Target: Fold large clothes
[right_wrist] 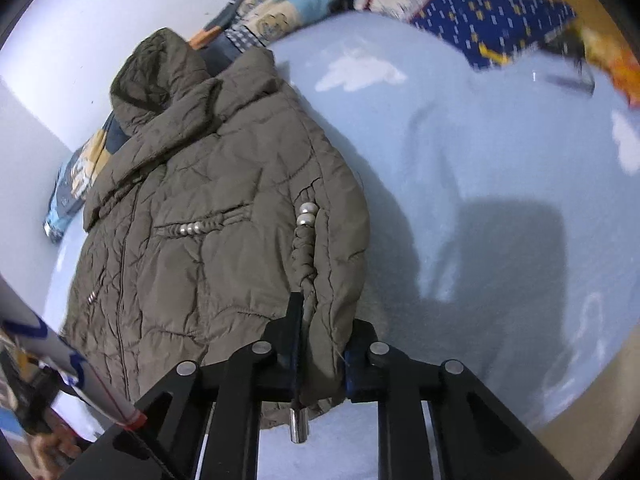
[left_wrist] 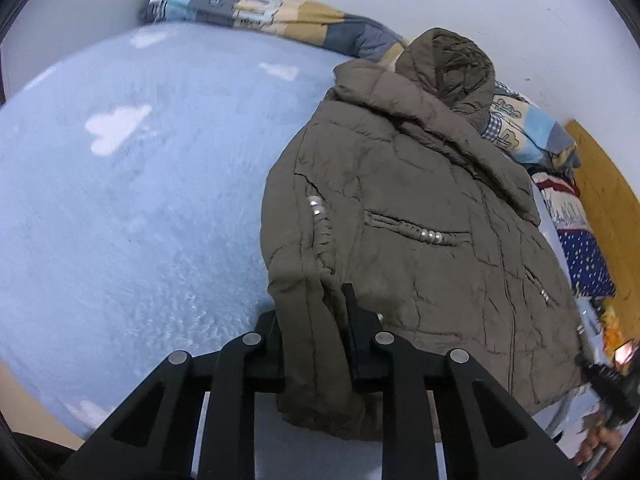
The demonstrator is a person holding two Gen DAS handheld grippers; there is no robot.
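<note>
Bed (left_wrist: 120, 208): pale blue cover, carries the jacket.
Jacket (left_wrist: 400, 216): flat, hood (left_wrist: 448, 64) toward the wall, long axis running away from both grippers (hem nearest).
Left gripper (left_wrist: 316, 336): clamped on left hem corner.
Right gripper (right_wrist: 320, 344): clamped on right hem corner.
Containers: none visible.

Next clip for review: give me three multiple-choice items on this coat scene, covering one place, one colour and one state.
1. The coat lies on:
A a blue blanket
B a wooden floor
C a chair

2. The coat is:
A red
B olive-brown
C white

3. The left gripper is:
A open above the coat
B shut on the coat's bottom edge
C holding the hood

Key: 1 A, the blue blanket spreads under it. 2 B, its fabric is olive-brown in both views. 3 B, the coat's bottom edge is pinched between its fingers; the right gripper grips the other corner likewise.
</note>
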